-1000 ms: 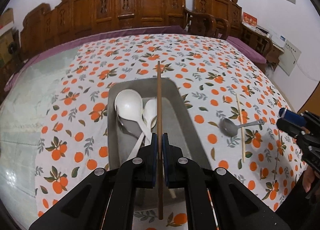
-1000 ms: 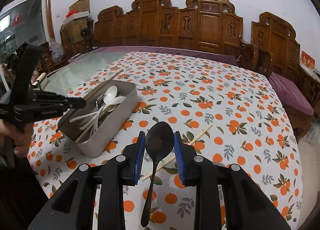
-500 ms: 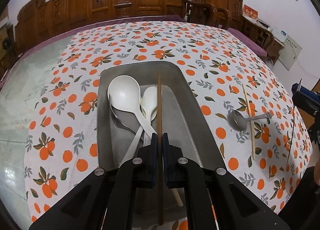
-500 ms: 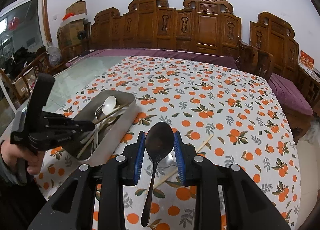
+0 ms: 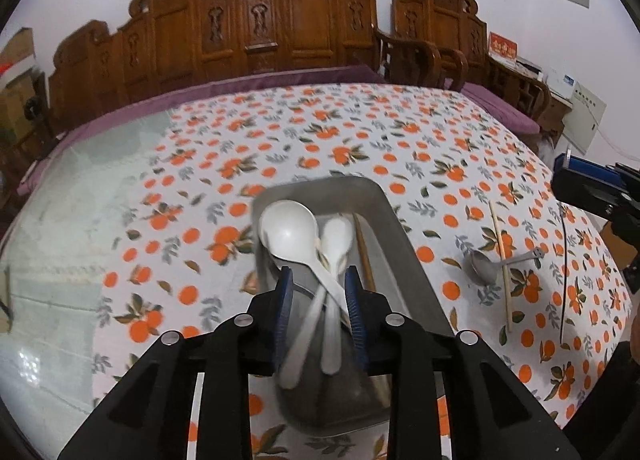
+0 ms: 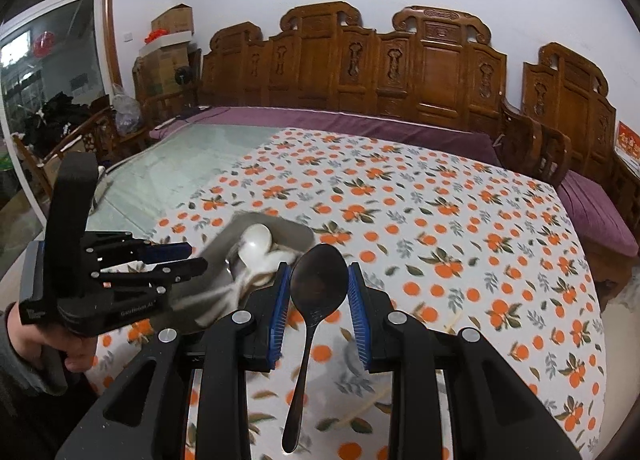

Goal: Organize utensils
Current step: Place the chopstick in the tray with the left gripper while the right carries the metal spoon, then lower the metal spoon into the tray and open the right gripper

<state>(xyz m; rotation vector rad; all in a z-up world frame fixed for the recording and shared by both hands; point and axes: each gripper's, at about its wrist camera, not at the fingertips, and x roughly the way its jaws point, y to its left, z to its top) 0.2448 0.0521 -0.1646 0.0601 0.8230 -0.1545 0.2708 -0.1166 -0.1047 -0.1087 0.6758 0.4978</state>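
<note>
Since a moment ago, the brown chopstick (image 5: 366, 256) that the left gripper (image 5: 318, 280) was pinching is lying loose inside the metal tray (image 5: 404, 260), along its right wall, and that gripper's jaws have just been opening, so they are now standing a little apart with nothing pressed between them; only the white spoon handles in the tray are showing through the gap. Going from big to small: the table is wearing an orange-print cloth (image 5: 360, 148), with a bare glass stretch (image 5: 80, 196) running down its left side and carved wooden chairs (image 5: 304, 20) standing behind it. The tray is sitting on the cloth directly under the left gripper, holding a large white ladle (image 5: 286, 230) and a smaller white spoon (image 5: 338, 236) lying beside it, bowls pointing away from the person. The right gripper (image 6: 319, 280) is hanging above the cloth to the right of the tray, gripping a dark spoon (image 6: 318, 280) by the sides of its bowl, jaws narrow around it, the handle dangling down toward the camera. A hand (image 6: 52, 344) is holding the left gripper's grip at the left edge of the right wrist view. Out on the cloth, well right of the tray, a small metal ladle (image 5: 482, 266) is lying with a pale chopstick (image 5: 502, 264) crossing over its handle.
</note>
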